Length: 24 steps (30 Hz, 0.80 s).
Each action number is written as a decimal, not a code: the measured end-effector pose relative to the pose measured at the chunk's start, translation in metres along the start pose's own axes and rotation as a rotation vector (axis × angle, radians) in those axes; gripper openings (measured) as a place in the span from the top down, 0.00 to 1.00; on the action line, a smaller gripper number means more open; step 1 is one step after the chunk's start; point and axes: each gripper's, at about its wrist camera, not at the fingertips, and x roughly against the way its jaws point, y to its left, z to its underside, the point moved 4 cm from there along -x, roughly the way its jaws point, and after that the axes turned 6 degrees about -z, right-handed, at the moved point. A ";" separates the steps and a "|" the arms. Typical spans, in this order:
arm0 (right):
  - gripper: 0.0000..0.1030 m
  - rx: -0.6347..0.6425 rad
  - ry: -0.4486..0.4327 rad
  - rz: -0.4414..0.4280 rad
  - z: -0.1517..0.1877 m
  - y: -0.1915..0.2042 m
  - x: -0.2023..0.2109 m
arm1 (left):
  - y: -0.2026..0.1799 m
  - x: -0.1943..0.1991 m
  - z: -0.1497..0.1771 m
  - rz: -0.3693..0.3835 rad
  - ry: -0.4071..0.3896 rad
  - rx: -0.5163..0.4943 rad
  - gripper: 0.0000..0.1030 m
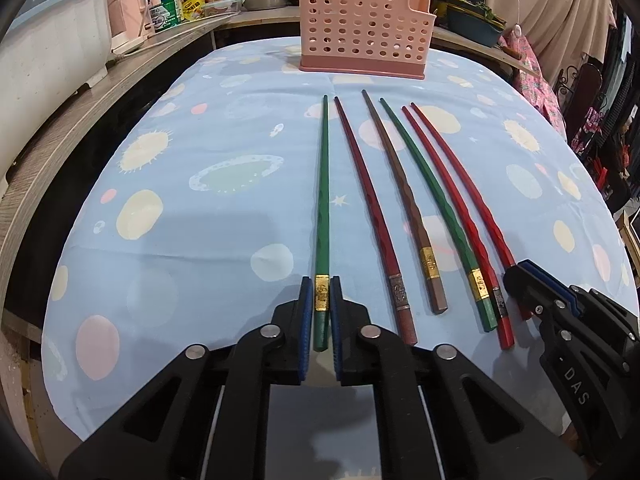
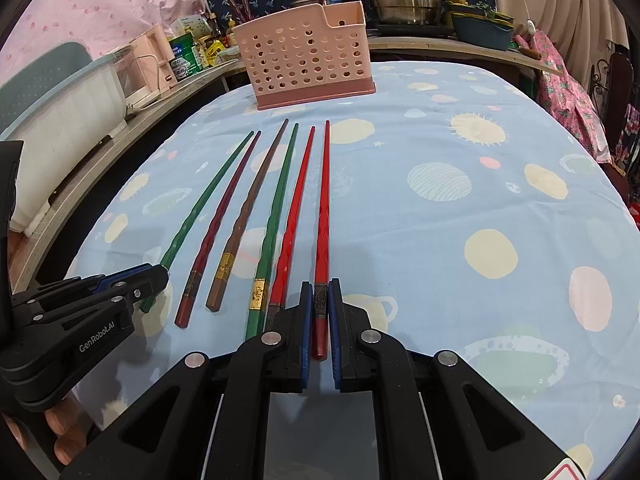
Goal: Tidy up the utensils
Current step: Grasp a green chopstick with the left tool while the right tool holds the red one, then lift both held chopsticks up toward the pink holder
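On the planet-print blue surface six long chopsticks lie side by side. Left claw pinches the leftmost green chopstick; right claw pinches the rightmost red chopstick. Beyond stands a perforated pink plastic holder.

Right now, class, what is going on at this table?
A person is sorting chopsticks with two tools. Six chopsticks lie side by side on the space-patterned tablecloth. The left hand-held gripper straddles the gold-banded end of the leftmost green chopstick; the right hand-held gripper straddles the rightmost red chopstick. Whether either is clamped tight is unclear. Both sticks seem to be lying on the cloth. The pink perforated utensil holder stands at the far end, nothing visibly placed in it.
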 end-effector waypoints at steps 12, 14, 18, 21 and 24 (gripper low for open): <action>0.93 -0.016 0.010 -0.005 -0.002 -0.003 0.004 | 0.003 0.003 -0.002 0.009 0.008 0.007 0.93; 0.93 -0.021 0.006 -0.008 -0.003 -0.004 0.006 | 0.004 0.006 -0.004 0.011 0.005 0.009 0.93; 0.93 -0.027 -0.009 -0.005 -0.009 -0.005 0.012 | 0.005 0.011 -0.008 0.012 0.006 0.007 0.93; 0.93 -0.036 -0.029 -0.007 -0.015 -0.007 0.020 | 0.007 0.015 -0.012 0.016 0.006 0.011 0.93; 0.93 -0.052 -0.044 -0.016 -0.022 -0.010 0.027 | 0.008 0.019 -0.016 0.016 0.004 0.013 0.93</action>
